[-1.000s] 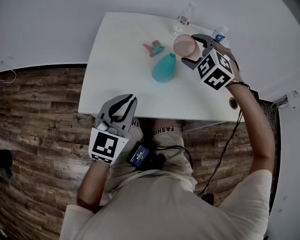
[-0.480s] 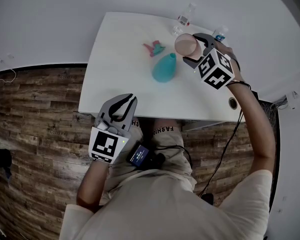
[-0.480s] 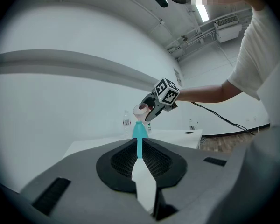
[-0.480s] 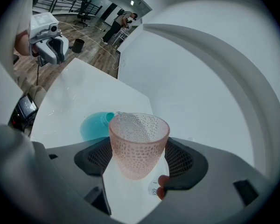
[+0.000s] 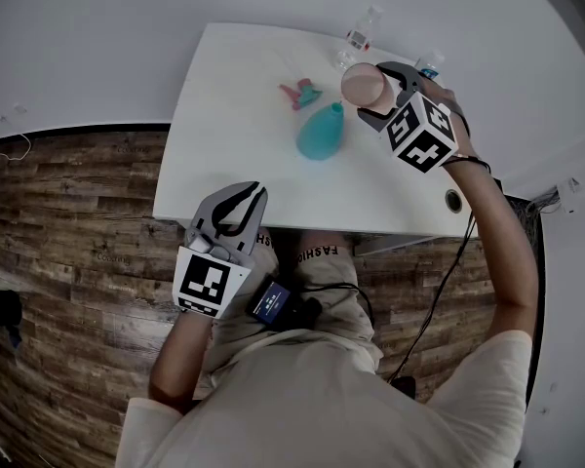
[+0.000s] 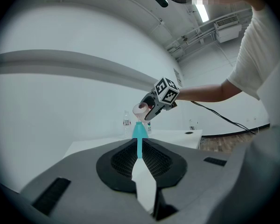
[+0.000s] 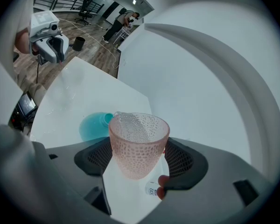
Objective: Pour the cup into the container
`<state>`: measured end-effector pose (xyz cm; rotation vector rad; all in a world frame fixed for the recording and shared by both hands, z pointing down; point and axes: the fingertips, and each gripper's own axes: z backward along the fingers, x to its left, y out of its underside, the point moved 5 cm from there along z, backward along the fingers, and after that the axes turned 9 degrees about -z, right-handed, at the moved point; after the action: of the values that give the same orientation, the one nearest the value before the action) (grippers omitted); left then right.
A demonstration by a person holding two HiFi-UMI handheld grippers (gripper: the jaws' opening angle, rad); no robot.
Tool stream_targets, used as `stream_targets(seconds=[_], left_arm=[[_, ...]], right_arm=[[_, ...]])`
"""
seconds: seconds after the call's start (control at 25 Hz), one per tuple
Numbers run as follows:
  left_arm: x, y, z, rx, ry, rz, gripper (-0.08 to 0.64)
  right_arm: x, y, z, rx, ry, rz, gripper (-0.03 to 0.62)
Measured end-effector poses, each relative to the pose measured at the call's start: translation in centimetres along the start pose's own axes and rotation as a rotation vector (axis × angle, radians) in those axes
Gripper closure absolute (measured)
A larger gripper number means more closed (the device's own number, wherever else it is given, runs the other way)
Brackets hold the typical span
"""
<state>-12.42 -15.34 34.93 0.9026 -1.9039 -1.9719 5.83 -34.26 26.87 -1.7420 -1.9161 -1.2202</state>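
While my right gripper [image 5: 382, 94] is gripping the cup [image 5: 362, 86] over the white table [image 5: 236, 154], my closed left gripper [image 5: 254, 195] is hovering at its seven-o'clock edge.

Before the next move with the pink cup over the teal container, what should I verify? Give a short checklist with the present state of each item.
1. Right gripper shut on the pink cup: ok.
2. Cup tilted toward the teal container: ok.
3. Cup rim exactly over the container's narrow mouth: cannot tell.
4. Container upright on the white table: ok.
5. Left gripper shut, empty, away from the container: ok.
6. What is inside the cup: cannot tell.
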Motion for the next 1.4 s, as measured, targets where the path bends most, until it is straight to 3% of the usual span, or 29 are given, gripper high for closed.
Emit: stream_targets(seconds=[1.4], left_arm=[[0.33,-0.02,0.47,-0.002,-0.005,0.006,0.532]], right_arm=[[-0.59,-0.4,0.26,0.036,0.029,0.052,0.235]])
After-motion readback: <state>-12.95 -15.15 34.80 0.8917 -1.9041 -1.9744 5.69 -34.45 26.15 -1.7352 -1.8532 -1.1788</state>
